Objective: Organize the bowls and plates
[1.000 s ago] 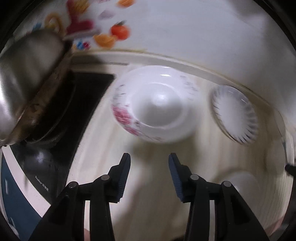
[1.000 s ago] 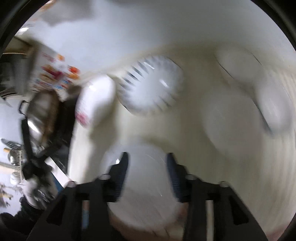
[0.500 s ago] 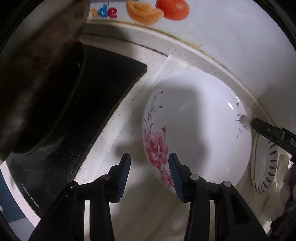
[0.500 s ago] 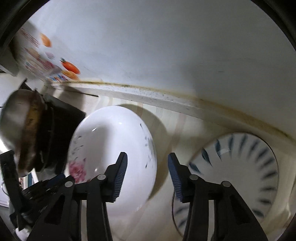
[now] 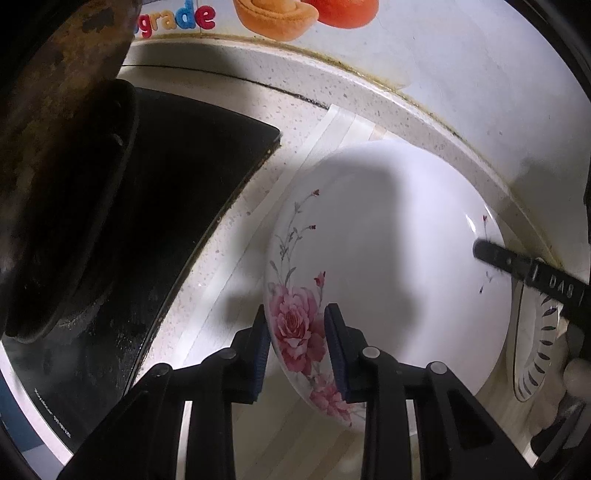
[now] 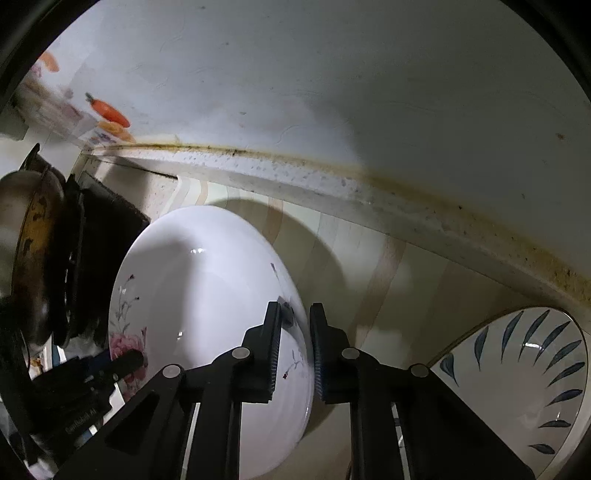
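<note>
A large white bowl with pink roses (image 5: 388, 258) sits on the counter near the back wall. My left gripper (image 5: 297, 328) straddles its near rim at the roses, one finger inside and one outside, jaws closed on the rim. In the right wrist view the same bowl (image 6: 199, 295) shows, and my right gripper (image 6: 295, 332) is shut on its opposite rim. A white bowl with blue leaf strokes (image 6: 524, 376) stands to the right; its edge shows in the left wrist view (image 5: 532, 354).
A black stove top (image 5: 177, 206) with a rusty wok (image 5: 62, 110) lies left of the rose bowl. The back wall (image 6: 332, 92) with a fruit sticker (image 5: 280, 14) runs close behind. The right gripper's finger (image 5: 517, 266) shows across the bowl.
Both grippers have moved in onto the rose bowl's rim from opposite sides and closed on it. The bowl fills more of both views.
</note>
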Demonstrator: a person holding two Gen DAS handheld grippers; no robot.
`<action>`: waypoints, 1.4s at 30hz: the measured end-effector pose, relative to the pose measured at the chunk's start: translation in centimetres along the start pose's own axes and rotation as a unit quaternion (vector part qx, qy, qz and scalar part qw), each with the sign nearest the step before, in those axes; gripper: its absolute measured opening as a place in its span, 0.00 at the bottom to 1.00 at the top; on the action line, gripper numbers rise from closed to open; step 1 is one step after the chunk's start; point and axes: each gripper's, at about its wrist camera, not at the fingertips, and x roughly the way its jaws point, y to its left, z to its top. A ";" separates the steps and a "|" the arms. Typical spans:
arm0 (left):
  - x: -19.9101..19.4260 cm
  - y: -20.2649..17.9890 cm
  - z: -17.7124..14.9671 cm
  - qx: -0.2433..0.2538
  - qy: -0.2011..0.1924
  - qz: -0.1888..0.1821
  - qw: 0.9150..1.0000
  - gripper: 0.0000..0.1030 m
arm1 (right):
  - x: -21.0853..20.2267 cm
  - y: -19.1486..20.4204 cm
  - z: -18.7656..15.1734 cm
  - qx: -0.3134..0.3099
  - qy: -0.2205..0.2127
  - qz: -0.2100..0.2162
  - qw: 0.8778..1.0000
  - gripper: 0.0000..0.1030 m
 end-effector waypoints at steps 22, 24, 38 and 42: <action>-6.5 -3.6 -2.1 0.077 -0.037 -0.041 0.996 0.25 | -10.7 -2.6 -9.0 0.049 -0.072 0.030 0.996 0.12; -8.0 -4.6 -3.1 0.089 -0.042 -0.048 0.994 0.25 | -12.3 -2.8 -10.3 0.054 -0.084 0.031 0.995 0.12; -11.2 -10.0 -11.1 0.171 -0.029 -0.079 0.982 0.25 | -22.5 -6.1 -23.8 0.121 -0.138 0.024 0.983 0.12; -10.6 -11.2 -13.4 0.200 -0.011 -0.076 0.977 0.25 | -23.0 -7.1 -27.1 0.146 -0.141 0.026 0.979 0.12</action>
